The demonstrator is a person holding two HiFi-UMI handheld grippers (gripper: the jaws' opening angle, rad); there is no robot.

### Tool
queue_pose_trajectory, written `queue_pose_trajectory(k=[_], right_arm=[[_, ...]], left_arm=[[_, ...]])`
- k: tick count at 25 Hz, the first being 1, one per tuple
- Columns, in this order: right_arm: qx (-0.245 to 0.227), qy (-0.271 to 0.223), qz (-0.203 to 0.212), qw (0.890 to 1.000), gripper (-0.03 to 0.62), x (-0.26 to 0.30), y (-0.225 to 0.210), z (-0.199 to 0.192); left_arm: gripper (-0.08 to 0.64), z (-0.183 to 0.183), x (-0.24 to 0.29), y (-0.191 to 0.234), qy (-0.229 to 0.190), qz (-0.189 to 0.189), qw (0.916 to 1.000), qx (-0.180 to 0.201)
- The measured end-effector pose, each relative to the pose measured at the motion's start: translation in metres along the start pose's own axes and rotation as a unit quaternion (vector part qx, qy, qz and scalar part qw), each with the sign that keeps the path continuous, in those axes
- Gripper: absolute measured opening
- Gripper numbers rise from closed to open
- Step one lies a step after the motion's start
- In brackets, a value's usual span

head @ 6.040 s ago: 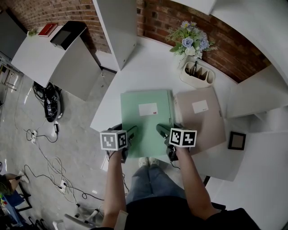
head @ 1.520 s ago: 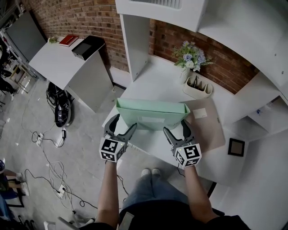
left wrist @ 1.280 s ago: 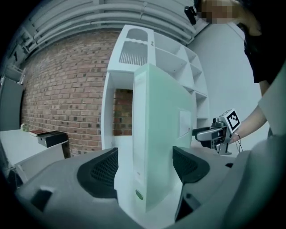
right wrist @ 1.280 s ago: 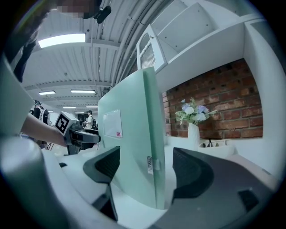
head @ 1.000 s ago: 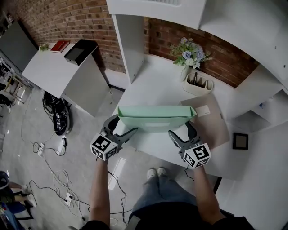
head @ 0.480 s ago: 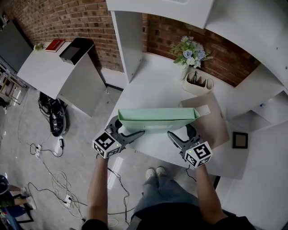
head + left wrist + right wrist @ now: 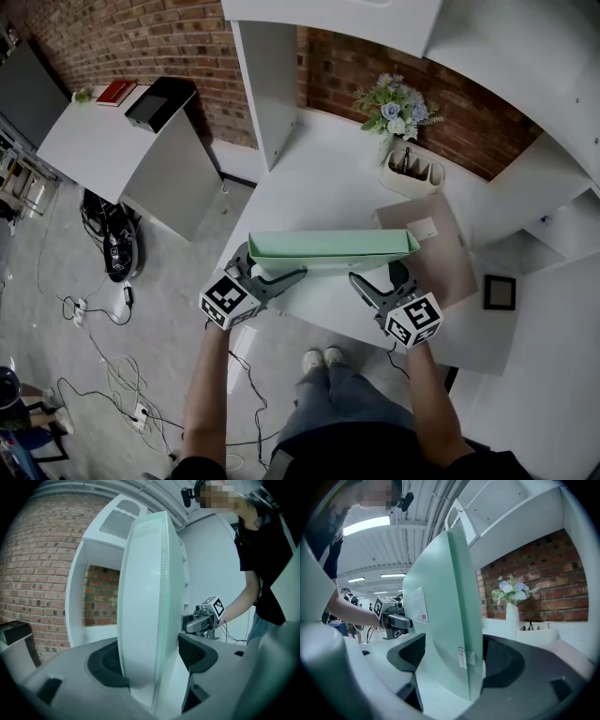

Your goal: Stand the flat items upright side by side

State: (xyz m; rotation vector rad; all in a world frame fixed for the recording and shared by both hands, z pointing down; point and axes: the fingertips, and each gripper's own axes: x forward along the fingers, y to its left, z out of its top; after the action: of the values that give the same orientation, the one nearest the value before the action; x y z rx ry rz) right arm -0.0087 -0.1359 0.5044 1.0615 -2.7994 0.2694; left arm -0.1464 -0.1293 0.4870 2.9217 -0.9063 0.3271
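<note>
Now we hold the green folder (image 7: 330,251) up on its edge over the near side of the white desk (image 7: 319,178). The left gripper (image 7: 274,267) and right gripper (image 7: 380,277) each squeeze tight on one end. We should keep it level and set it down softly. There are two folders: this one and a beige folder (image 7: 441,248) lying flat.

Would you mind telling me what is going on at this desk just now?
A person holds a tool in each hand. The left tool and the right tool are each shut on one end of a pale green flat folder, holding it upright on its long edge over the white desk. A beige flat folder lies flat on the desk beside it, not yet stood up.
</note>
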Motion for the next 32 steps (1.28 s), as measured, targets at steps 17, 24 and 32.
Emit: queue_pose_trajectory(k=[17,24,32], right_arm=[[0.007,0.009,0.004,1.0,0.357,-0.012,-0.014,-0.004],[0.009,0.012,0.023,1.0,0.359,-0.015,-0.01,-0.004],[0.042,0.022,0.106,0.993,0.36,-0.024,-0.004,-0.006]], left_arm=[[0.195,0.008,-0.004,-0.045,-0.021,0.014,0.9996,0.016],[0.176,0.009,-0.012,-0.059,-0.032,0.036,0.9988,0.008],[0.149,0.022,-0.033,-0.067,-0.07,0.052,0.9962,-0.011]])
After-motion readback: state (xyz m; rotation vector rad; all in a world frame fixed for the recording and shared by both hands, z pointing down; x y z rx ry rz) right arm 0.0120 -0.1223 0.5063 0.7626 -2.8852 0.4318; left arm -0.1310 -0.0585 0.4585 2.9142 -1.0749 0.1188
